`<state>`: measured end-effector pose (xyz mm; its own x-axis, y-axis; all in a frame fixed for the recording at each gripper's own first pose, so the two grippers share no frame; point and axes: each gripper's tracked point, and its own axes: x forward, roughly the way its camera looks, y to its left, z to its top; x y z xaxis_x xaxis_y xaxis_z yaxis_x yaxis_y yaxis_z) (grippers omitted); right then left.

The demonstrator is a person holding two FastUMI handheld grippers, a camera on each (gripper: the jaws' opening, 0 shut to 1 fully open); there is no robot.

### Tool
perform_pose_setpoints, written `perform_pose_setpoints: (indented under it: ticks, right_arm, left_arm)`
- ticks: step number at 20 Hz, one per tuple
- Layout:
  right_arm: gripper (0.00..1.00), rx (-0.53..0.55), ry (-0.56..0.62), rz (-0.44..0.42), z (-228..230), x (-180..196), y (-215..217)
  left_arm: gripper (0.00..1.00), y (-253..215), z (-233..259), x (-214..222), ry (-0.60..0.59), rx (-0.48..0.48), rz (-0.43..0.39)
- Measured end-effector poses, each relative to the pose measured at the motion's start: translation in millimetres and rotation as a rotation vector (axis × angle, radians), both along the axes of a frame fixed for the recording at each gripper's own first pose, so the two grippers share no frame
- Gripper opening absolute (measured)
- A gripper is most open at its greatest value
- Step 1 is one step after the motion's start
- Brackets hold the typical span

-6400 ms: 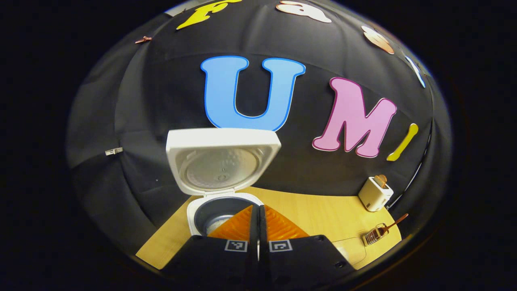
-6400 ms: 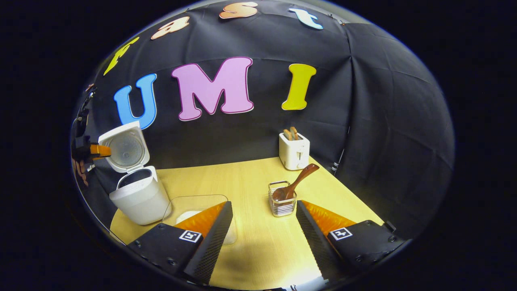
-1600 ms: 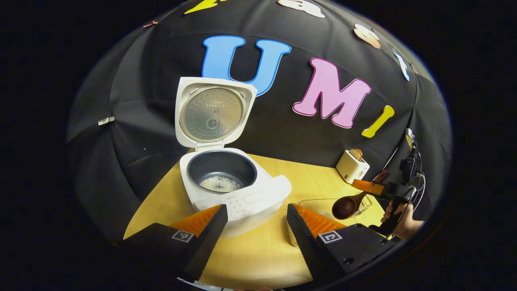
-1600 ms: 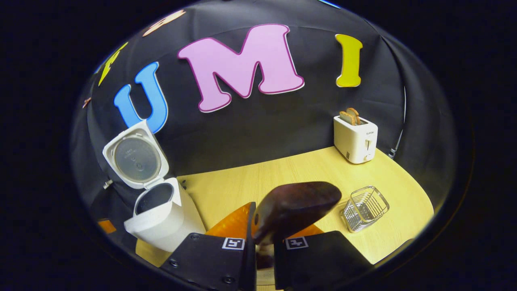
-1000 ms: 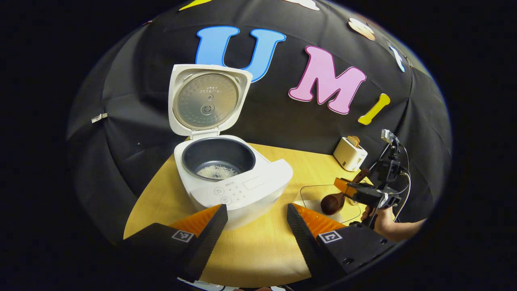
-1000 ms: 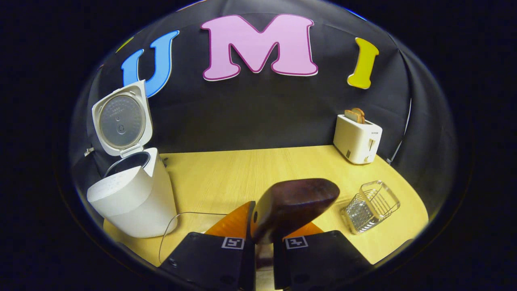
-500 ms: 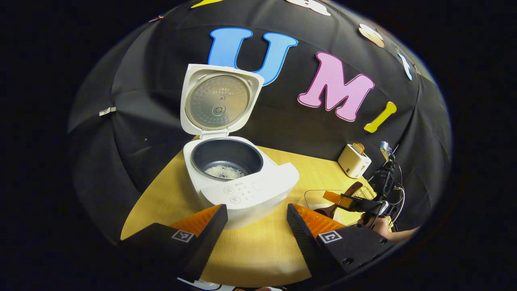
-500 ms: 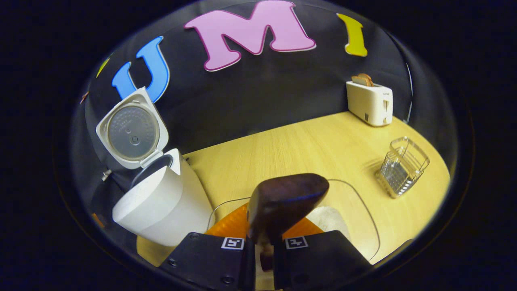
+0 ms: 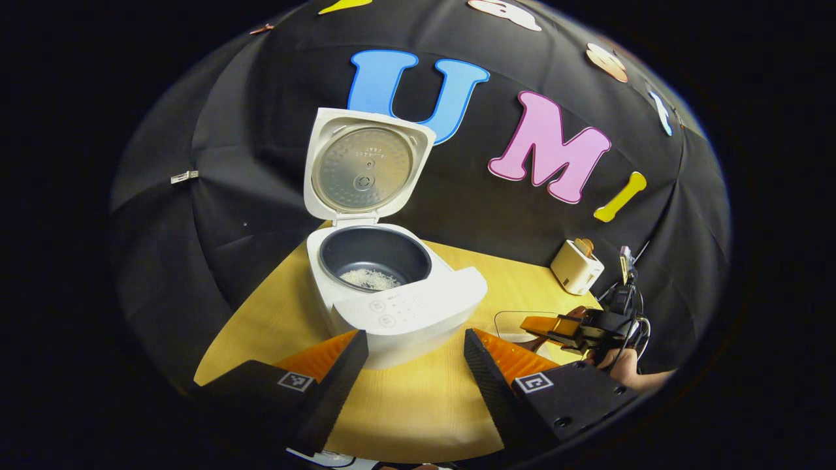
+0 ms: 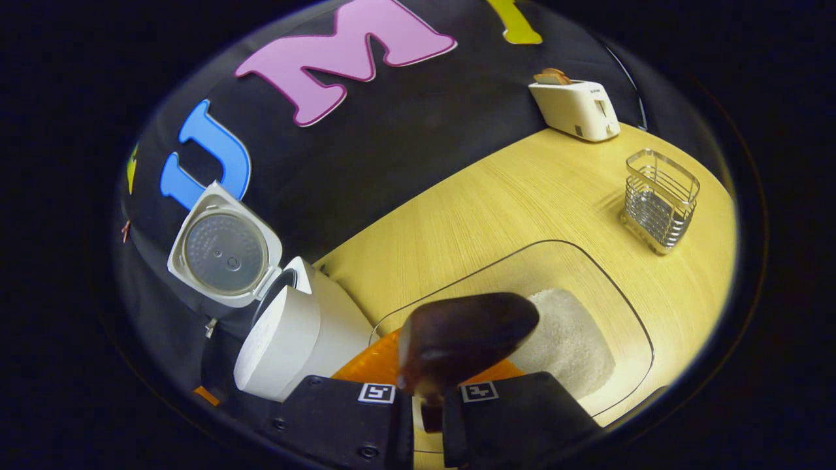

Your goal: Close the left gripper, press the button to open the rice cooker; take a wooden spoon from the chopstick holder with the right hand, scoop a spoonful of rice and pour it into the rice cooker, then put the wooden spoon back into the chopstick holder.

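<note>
The white rice cooker (image 9: 398, 307) stands with its lid (image 9: 366, 166) raised, and a little rice (image 9: 370, 279) lies in its dark pot. My left gripper (image 9: 415, 352) hangs open just in front of it, holding nothing. My right gripper (image 10: 428, 391) is shut on the handle of the dark wooden spoon (image 10: 464, 336). The spoon's bowl hovers over the pile of rice (image 10: 568, 346) in the clear glass dish (image 10: 627, 307); whether it touches the rice I cannot tell. In the left gripper view, the right gripper (image 9: 568, 326) is low at the right, over the dish (image 9: 513, 320).
The wire chopstick holder (image 10: 659, 199) stands empty at the table's right side, with a white toaster (image 10: 575, 108) holding bread behind it. The rice cooker (image 10: 294, 339) is left of the dish. A hand (image 9: 620, 362) holds the right gripper.
My right gripper has tipped down and moved over the glass dish, bringing the spoon low above the rice. The left gripper stays open and has hardly moved.
</note>
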<state>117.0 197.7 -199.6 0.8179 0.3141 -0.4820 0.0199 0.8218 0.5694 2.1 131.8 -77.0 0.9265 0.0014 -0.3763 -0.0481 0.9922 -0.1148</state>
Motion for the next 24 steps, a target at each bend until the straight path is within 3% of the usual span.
perform_pose_setpoints:
  ticks: [6,7,8,16,24]
  right_arm:
    - [0.22,0.159,0.052,-0.072,3,-5,-21]
    - [0.22,0.166,0.048,-0.074,4,-4,-23]
    - [0.22,0.163,0.039,-0.075,7,-4,-24]
    - [0.22,0.177,-0.032,-0.097,43,1,-41]
    - [0.22,0.322,-0.032,-0.134,91,9,-54]
  left_arm:
    - [0.96,-8,2,-2,-0.001,0.011,-0.009]
    - [0.92,-10,4,-1,-0.002,0.009,-0.011]
    - [0.96,-12,4,-1,-0.004,0.006,-0.014]
    - [0.96,-19,9,-2,-0.016,0.008,-0.029]
    - [0.96,-19,16,-1,-0.034,-0.026,-0.009]
